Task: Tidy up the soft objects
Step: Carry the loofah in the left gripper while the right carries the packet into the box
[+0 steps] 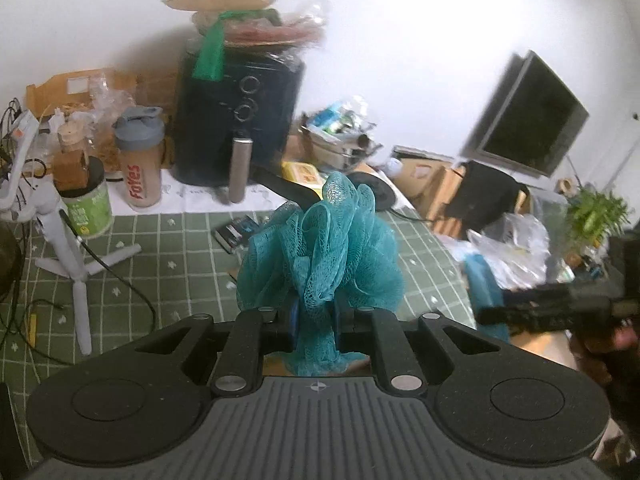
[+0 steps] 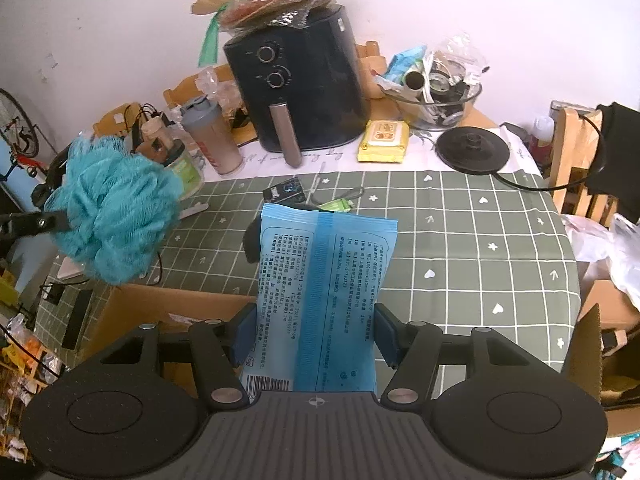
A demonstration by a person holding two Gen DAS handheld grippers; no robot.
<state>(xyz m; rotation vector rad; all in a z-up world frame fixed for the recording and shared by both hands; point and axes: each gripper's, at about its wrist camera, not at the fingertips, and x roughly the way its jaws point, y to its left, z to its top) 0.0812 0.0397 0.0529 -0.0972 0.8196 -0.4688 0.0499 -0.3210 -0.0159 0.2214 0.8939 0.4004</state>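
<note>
My left gripper (image 1: 315, 320) is shut on a teal mesh bath sponge (image 1: 320, 248), held above the green checked tablecloth (image 1: 168, 248). The sponge also shows in the right wrist view (image 2: 112, 212), at the left, above the table's edge. My right gripper (image 2: 316, 332) is shut on a blue plastic soft pack (image 2: 320, 280) with black print, held upright over an open cardboard box (image 2: 160, 308) at the table's near edge. The right gripper shows blurred at the right of the left wrist view (image 1: 532, 314).
A black air fryer (image 2: 304, 92) stands at the back with bags on top. Beside it are a shaker bottle (image 2: 212, 140), a yellow wipes pack (image 2: 384, 142), a glass bowl of clutter (image 2: 436, 96) and a black kettle base (image 2: 472, 148). A white tripod (image 1: 72, 256) stands at left.
</note>
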